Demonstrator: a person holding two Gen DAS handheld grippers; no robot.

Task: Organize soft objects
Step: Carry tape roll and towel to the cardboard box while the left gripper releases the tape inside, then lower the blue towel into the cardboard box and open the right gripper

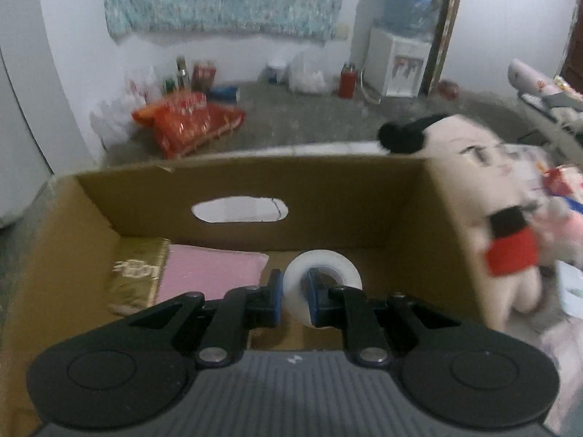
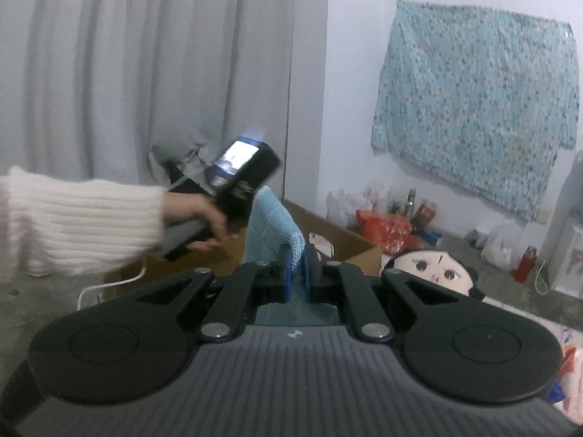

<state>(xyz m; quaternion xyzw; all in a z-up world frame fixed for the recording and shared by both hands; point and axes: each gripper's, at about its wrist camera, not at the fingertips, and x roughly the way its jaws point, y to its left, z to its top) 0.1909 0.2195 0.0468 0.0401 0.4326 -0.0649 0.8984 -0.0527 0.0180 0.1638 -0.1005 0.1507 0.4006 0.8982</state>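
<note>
Left gripper [image 1: 294,293] is clamping a white tape roll [image 1: 320,284] by its wall, hanging over the cardboard box [image 1: 364,200]; stiff, light, probably slick. Right gripper [image 2: 298,268] is pinching a light blue knitted cloth [image 2: 271,231] near one edge, beside the box; limp, light, likely to sag. A pink pad [image 1: 211,273] and gold pouch [image 1: 140,273] are lying inside. A plush doll [image 1: 484,196] is leaning outside the box. Concrete floor [image 1: 309,116], white walls, grey curtain [image 2: 145,73].
</note>
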